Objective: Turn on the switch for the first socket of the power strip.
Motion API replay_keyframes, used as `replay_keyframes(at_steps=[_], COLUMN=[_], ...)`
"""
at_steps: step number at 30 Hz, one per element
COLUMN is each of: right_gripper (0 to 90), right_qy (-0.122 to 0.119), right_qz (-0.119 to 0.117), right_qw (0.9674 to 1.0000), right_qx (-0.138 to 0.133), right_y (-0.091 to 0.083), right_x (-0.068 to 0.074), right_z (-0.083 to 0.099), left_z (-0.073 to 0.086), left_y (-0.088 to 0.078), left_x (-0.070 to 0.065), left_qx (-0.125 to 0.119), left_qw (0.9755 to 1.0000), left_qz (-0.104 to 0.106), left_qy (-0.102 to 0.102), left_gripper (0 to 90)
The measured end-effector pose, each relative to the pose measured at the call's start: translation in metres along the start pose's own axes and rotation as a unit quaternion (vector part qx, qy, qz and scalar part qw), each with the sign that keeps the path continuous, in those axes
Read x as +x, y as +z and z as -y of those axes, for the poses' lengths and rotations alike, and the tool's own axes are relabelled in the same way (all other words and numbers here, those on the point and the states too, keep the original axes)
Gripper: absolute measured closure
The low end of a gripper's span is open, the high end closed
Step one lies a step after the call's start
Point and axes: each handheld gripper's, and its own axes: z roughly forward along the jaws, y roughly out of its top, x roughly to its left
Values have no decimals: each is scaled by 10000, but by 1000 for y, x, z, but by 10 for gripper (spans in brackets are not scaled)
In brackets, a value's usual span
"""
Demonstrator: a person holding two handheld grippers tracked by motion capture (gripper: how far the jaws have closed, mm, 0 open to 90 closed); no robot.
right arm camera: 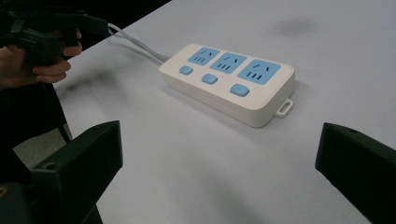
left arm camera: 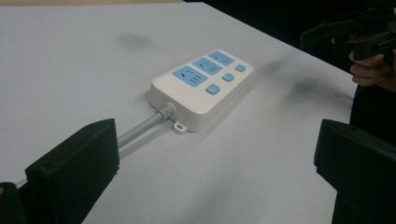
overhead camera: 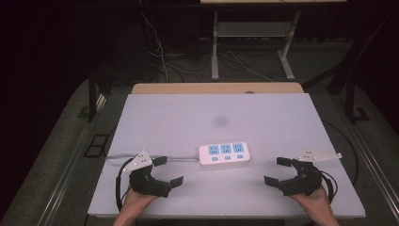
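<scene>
A white power strip (overhead camera: 224, 154) with three blue sockets and three blue buttons lies flat near the middle of the white table (overhead camera: 188, 117). Its grey cable (overhead camera: 181, 158) runs left toward the table's edge. My left gripper (overhead camera: 168, 171) rests near the front left, jaws wide apart and empty, pointing at the power strip (left arm camera: 201, 86) and its cable (left arm camera: 142, 128). My right gripper (overhead camera: 277, 171) sits at the front right, also open and empty, facing the power strip (right arm camera: 229, 81) from the other end.
A dark smudge (overhead camera: 221, 122) marks the table behind the strip. Beyond the table's far wooden edge (overhead camera: 216, 88) stand metal desk legs (overhead camera: 215, 47) and loose cables on the floor (overhead camera: 244, 66). Dark floor surrounds the table.
</scene>
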Motion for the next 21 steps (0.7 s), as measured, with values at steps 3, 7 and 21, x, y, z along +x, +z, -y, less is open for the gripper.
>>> replay_keyframes(at_steps=[3, 7, 21], right_gripper=[3, 3, 3], right_qy=[14, 12, 10], right_qz=[-16, -28, -45], right_qw=[10000, 10000, 10000], right_qx=[14, 15, 47], right_y=[0, 0, 1], right_x=[0, 0, 0], right_z=[0, 1, 2], left_z=[0, 0, 0], left_y=[0, 0, 0], left_x=[0, -1, -1], left_qx=[-2, 4, 18], left_qw=[10000, 10000, 10000], left_qz=[8, 20, 72], left_qy=[-1, 4, -9], left_gripper=[0, 0, 0])
